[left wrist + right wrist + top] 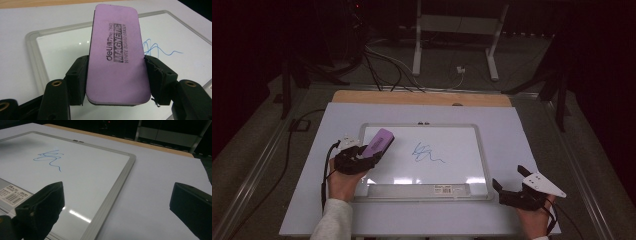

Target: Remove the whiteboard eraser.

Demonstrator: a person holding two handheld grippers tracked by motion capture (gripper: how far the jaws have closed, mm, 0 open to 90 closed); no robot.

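Left gripper view: gripper (116, 80) around eraser (116, 50).

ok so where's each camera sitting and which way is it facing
high view: above the person's side, looking forward and down on the whiteboard; both forearms show, left tool, right tool.
left gripper view: on the left tool, looking along its jaws, shut on the purple eraser.
right gripper view: on the right tool, jaws apart, facing the whiteboard's corner.
All three share the blue scribble.

Black tongs (362, 157) with brass-ringed screw holes (trailing black cables), pale sleeve (334, 220).
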